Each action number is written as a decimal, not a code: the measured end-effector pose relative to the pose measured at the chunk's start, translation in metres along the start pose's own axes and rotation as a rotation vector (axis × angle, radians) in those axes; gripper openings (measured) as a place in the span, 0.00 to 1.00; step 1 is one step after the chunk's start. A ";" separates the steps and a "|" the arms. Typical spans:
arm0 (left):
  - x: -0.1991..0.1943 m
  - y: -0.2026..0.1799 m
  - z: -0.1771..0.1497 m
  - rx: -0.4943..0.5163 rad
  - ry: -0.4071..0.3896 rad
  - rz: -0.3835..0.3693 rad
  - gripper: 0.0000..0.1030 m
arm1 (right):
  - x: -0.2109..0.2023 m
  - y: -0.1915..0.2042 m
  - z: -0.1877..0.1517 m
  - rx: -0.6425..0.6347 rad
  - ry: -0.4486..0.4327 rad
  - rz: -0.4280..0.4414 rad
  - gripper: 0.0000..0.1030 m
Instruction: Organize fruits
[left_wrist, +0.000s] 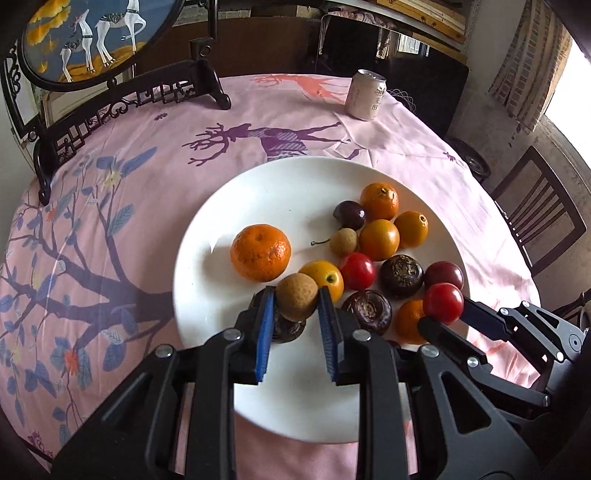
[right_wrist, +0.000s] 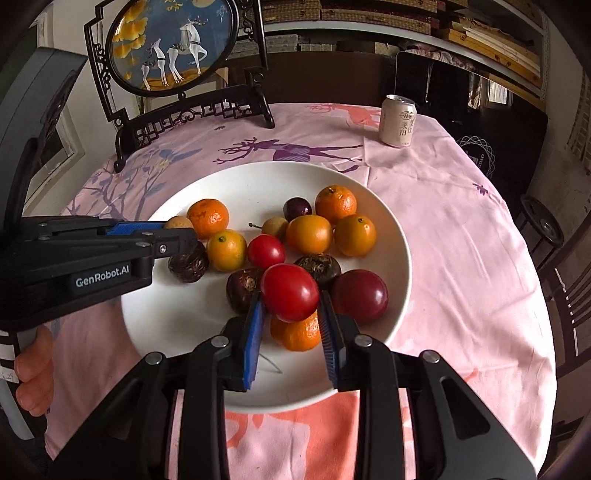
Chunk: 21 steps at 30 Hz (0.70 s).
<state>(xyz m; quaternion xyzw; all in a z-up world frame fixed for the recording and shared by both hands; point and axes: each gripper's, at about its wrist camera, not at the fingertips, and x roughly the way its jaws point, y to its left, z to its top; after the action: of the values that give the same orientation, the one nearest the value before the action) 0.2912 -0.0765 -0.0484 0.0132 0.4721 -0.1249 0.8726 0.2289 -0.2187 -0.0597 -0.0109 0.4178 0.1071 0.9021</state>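
Note:
A white plate (left_wrist: 221, 206) (right_wrist: 177, 321) holds several fruits: oranges, kumquats, red tomatoes, dark round fruits and tan longans. My left gripper (left_wrist: 296, 300) (right_wrist: 173, 230) is shut on a tan longan (left_wrist: 296, 301) (right_wrist: 178, 222) just above the plate's near left part. A large orange (left_wrist: 260, 252) lies just beyond it. My right gripper (right_wrist: 290, 301) (left_wrist: 443, 314) is shut on a red tomato (right_wrist: 290, 292) (left_wrist: 442, 302), held above an orange (right_wrist: 297, 334) at the plate's near right.
The plate sits on a round table with a pink deer-print cloth (left_wrist: 110, 221). A drinks can (left_wrist: 365, 95) (right_wrist: 398, 121) stands at the far right. A framed deer screen on a dark stand (left_wrist: 122, 92) (right_wrist: 173, 48) is at the far left. A chair (left_wrist: 539, 206) is right.

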 end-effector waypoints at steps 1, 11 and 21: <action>0.002 0.001 0.001 -0.003 0.002 0.000 0.23 | 0.003 0.000 0.001 -0.004 0.003 0.000 0.29; -0.024 0.014 -0.004 -0.035 -0.058 0.026 0.79 | -0.021 -0.001 -0.006 -0.009 -0.036 -0.092 0.66; -0.111 0.001 -0.114 -0.040 -0.208 0.113 0.96 | -0.084 0.015 -0.084 0.040 -0.034 -0.196 0.99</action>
<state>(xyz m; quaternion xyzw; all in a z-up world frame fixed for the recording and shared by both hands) 0.1398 -0.0369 -0.0197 0.0093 0.3799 -0.0668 0.9226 0.1098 -0.2288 -0.0495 -0.0318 0.4014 0.0101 0.9153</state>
